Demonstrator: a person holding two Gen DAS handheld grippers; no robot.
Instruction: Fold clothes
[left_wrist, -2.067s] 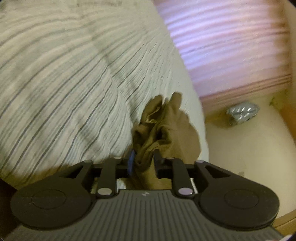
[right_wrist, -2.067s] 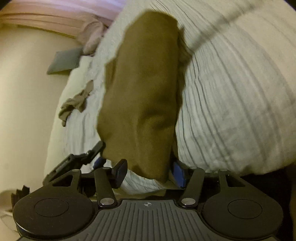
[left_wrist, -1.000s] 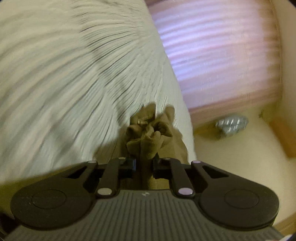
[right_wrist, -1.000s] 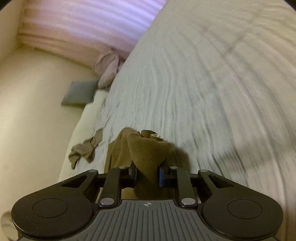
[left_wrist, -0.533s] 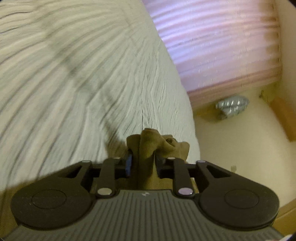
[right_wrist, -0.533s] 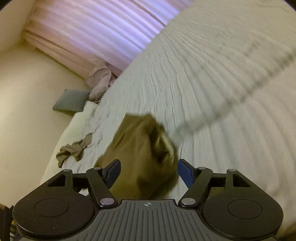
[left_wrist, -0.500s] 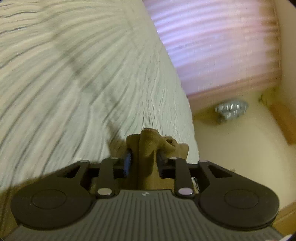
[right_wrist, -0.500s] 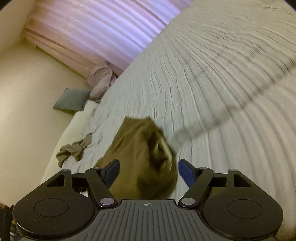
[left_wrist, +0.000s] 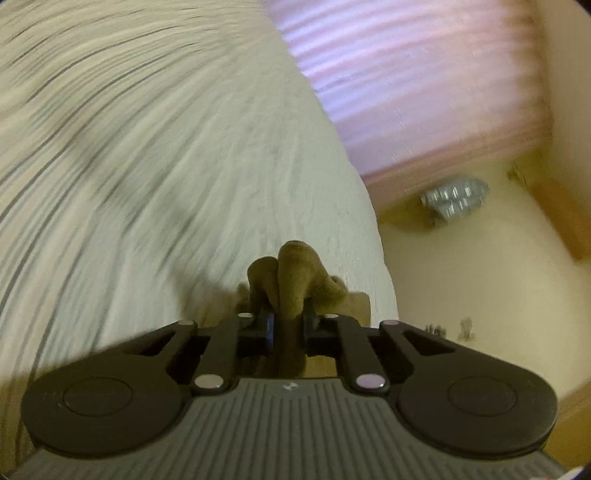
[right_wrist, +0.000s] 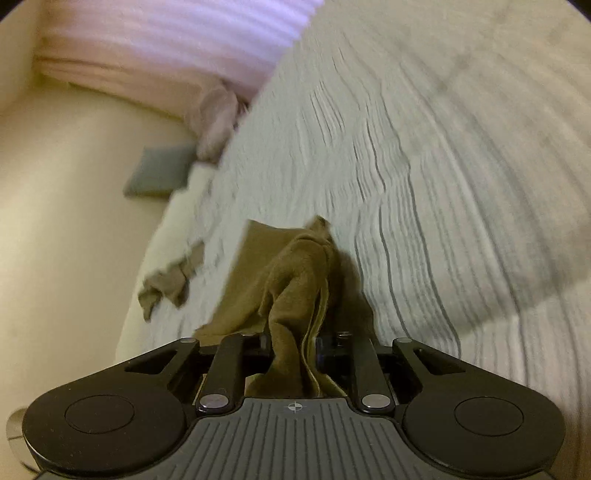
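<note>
A brown garment (right_wrist: 295, 280) lies bunched on the striped white bed cover (right_wrist: 424, 166). My right gripper (right_wrist: 291, 347) is shut on a fold of it, with cloth running back between the fingers. My left gripper (left_wrist: 288, 325) is shut on another bunched part of the brown garment (left_wrist: 295, 273) near the bed's right edge. Most of the garment is hidden below the left gripper body.
A small tan cloth (right_wrist: 173, 280) lies near the bed's left edge. A grey cushion (right_wrist: 159, 173) and a pinkish bundle (right_wrist: 218, 118) sit by the pink curtain (right_wrist: 177, 40). A silvery pack (left_wrist: 454, 195) lies on the cream floor (left_wrist: 480, 295).
The right gripper was open over the garment half a second ago and is now shut on it. The left gripper has stayed shut on its fold. Both views have shifted over the bed.
</note>
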